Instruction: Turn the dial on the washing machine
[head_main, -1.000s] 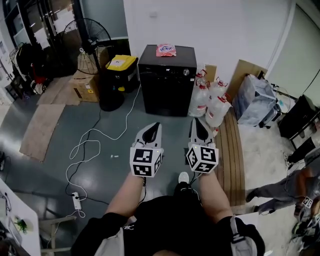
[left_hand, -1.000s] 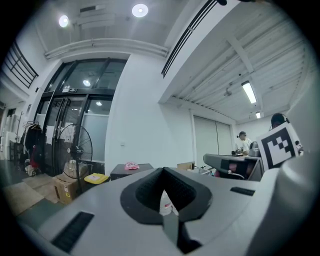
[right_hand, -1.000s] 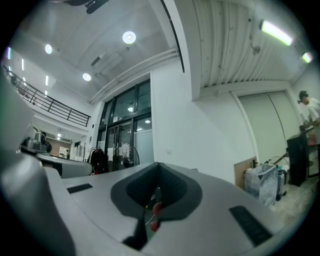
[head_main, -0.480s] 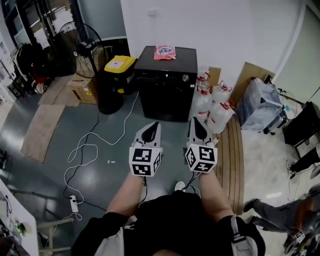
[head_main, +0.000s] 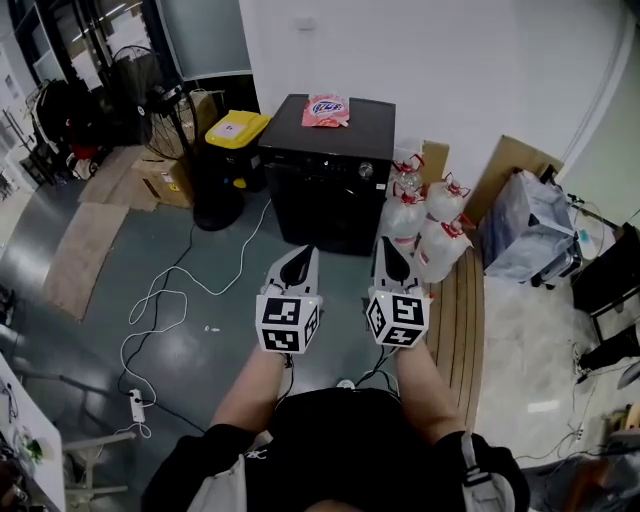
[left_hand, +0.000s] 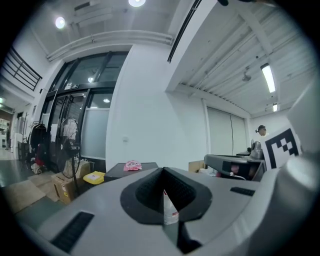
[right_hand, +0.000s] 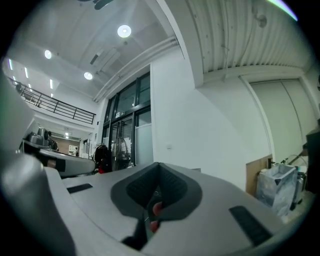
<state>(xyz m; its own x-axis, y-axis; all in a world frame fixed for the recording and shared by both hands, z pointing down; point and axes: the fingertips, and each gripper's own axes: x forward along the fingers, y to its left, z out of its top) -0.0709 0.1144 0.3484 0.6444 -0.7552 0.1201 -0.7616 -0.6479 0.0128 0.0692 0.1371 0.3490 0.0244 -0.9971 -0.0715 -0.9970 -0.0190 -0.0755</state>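
Washing machine (head_main: 325, 170) nearing ahead; left hand-held gripper (head_main: 303, 256), right hand-held gripper (head_main: 388, 248) travelling pinched empty; right needing opening, squaring on dial (head_main: 367, 170).

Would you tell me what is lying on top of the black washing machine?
A pink packet lies on the washing machine top, toward its back edge. Whatever is under the packet is covered.

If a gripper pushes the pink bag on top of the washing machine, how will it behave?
The pink bag looks soft and crumpled, so it would probably sag when lifted. It lies flat and small, so it is likely light, sliding on the smooth washing machine top, not rolling.
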